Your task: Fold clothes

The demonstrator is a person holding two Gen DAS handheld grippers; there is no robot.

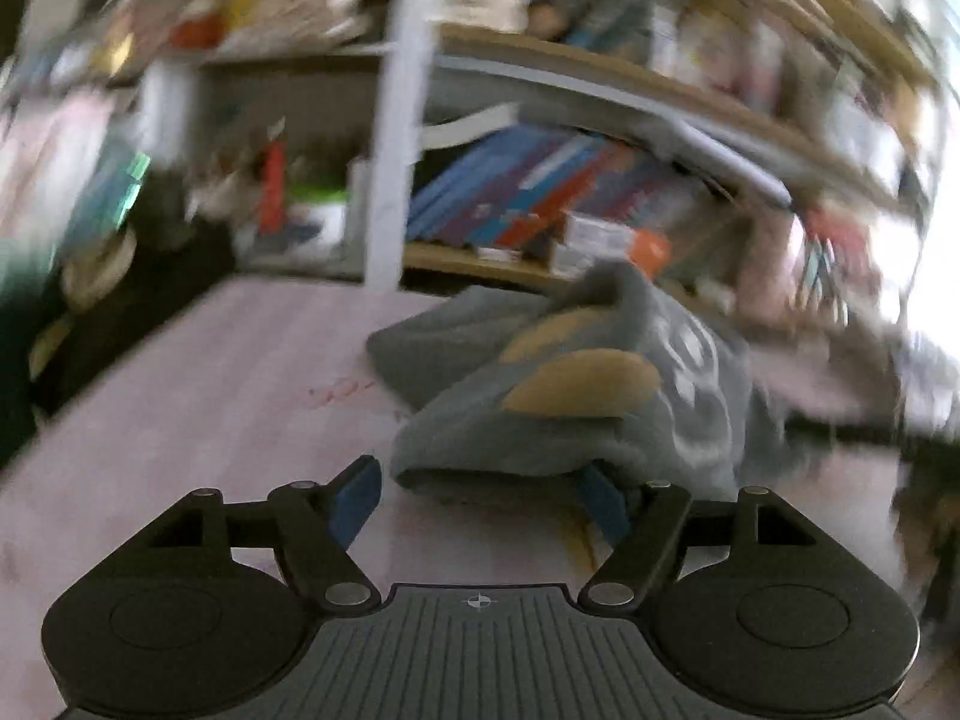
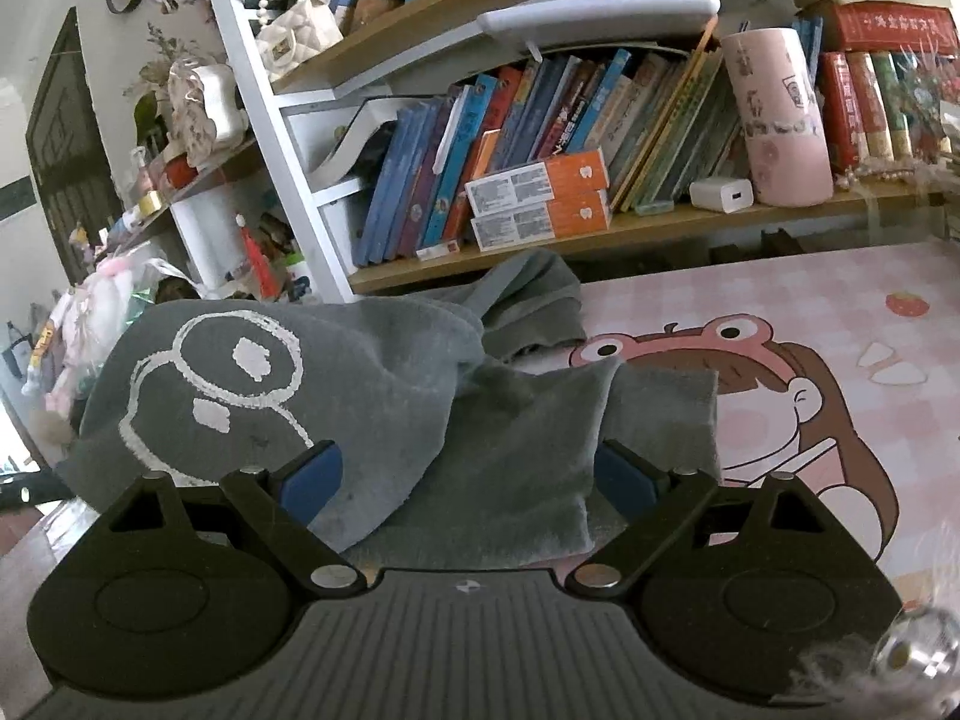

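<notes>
Grey shirt [image 2: 372, 396] crumpled in a heap on the pink cartoon mat [image 2: 840, 360], printed with white circles [image 2: 240, 360] on the raised fold and, in the blurred left view, tan patches [image 1: 582, 384]. Bunched up just in front of both tools, its near edge lying between the blue pads. Right gripper [image 2: 468, 474] spread wide, pads [image 2: 312, 474] apart with cloth draped across the gap, not pinched. Left gripper [image 1: 480, 492] also released, one blue pad [image 1: 357, 498] bare over the mat, the other partly under the shirt's hem. Beyond the heap, a wooden shelf [image 2: 660, 228] packed with leaning books [image 2: 456, 150], two orange boxes [image 2: 540, 204] stacked flat, a white charger [image 2: 723, 195], a pink tube [image 2: 774, 114]. White frame post [image 2: 270, 138] left of the books; cream handbag [image 2: 297, 30] on the shelf above.
</notes>
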